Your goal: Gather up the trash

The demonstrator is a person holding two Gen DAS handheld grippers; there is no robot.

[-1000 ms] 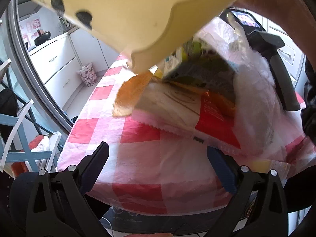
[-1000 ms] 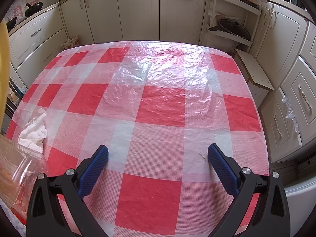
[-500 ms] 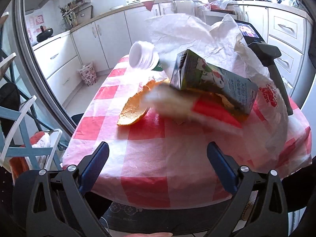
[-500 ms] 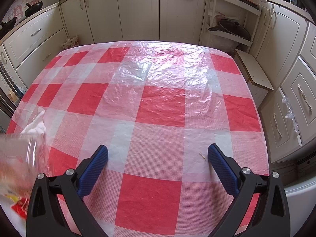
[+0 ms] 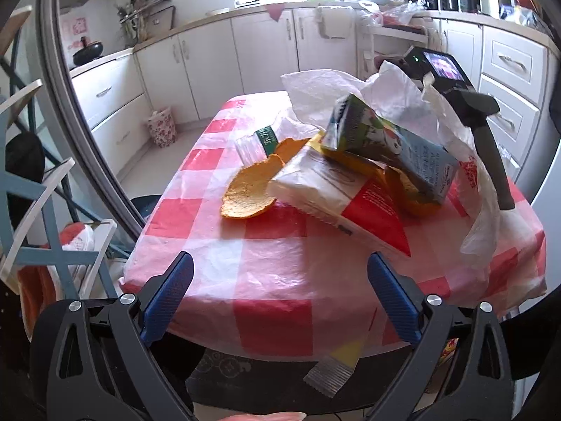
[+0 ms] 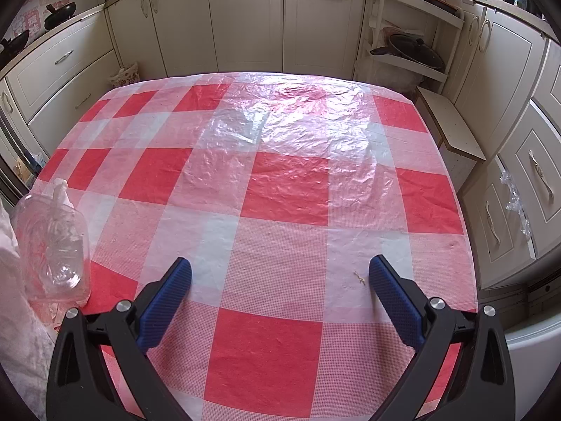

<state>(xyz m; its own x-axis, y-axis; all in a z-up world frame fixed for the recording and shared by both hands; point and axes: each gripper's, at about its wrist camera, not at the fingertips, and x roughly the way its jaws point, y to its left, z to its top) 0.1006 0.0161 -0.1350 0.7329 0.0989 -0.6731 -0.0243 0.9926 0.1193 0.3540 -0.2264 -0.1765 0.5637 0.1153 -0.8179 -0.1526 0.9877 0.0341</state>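
The trash has tumbled out and settled: carton atop red-white packet, orange peel beside. Left gripper and right gripper hover released, empty, over the checked tablecloth; kitchen cabinets behind.

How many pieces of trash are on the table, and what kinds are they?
Orange peel: 2 pieces showing
Drink carton: 1
Red-and-white wrapper: 1
Clear plastic bottle: 1
White plastic bag: 1
Total: 6, maybe more hidden under the pile.
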